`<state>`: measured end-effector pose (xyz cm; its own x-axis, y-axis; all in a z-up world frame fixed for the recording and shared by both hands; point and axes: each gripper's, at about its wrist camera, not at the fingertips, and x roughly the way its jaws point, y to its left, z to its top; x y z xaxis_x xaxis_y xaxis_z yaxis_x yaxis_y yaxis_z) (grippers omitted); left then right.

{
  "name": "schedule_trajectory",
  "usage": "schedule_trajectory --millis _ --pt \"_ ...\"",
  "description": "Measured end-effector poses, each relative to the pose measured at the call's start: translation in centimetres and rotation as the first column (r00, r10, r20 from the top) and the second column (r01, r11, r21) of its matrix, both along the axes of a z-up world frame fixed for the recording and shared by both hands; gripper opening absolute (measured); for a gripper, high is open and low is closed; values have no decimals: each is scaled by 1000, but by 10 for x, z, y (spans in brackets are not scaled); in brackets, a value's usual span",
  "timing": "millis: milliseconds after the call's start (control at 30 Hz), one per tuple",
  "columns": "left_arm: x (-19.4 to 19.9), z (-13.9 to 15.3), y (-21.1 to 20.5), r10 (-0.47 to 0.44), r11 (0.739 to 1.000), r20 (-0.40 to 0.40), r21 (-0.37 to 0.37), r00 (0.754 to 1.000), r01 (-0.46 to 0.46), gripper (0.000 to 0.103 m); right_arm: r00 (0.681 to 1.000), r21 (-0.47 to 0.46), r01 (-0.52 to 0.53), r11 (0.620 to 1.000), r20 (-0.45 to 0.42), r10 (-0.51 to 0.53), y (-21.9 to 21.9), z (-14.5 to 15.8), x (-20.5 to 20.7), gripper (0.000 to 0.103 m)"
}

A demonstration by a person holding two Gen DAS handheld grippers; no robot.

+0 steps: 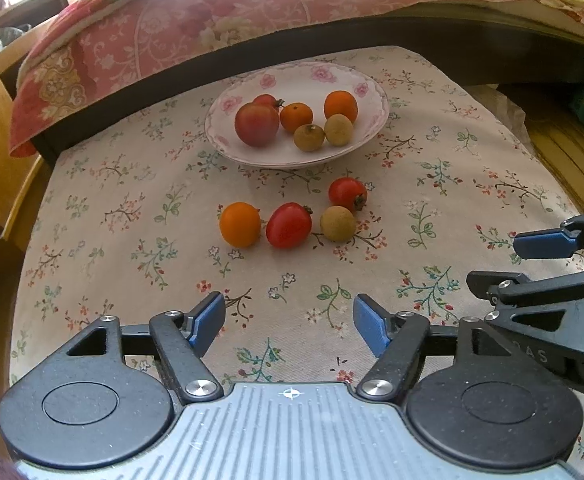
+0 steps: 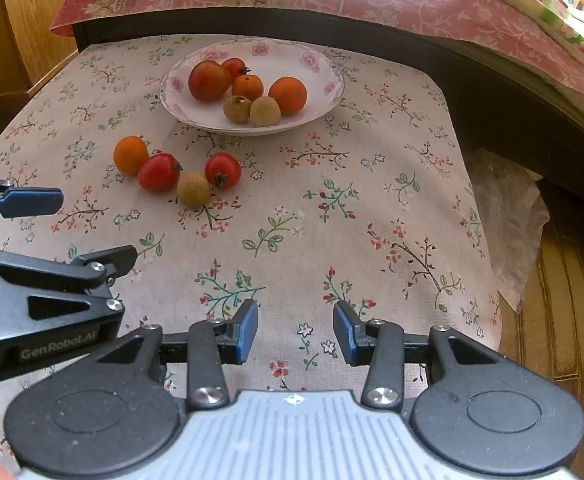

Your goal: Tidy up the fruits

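On the floral cloth (image 1: 92,216), loose fruits (image 1: 288,224) lie beyond both open hand-held grippers (image 1: 290,322).

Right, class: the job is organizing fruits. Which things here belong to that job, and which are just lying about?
Part of the job:
- floral plate, six fruits on it
- orange fruit on the cloth
- two red tomatoes on the cloth
- longan on the cloth
- left gripper and right gripper, both open

Just lying about:
- floral tablecloth
- pink quilt
- crumpled plastic sheet
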<state>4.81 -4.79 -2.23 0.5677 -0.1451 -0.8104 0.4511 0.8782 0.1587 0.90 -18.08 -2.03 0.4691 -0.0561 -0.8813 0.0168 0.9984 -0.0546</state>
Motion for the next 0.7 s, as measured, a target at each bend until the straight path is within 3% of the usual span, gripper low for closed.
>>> schedule_trajectory --millis 700 --pt "2 -3 1 19 1000 -8 13 1000 -18 79 1000 10 5 1000 9 -5 -1 -1 1 43"
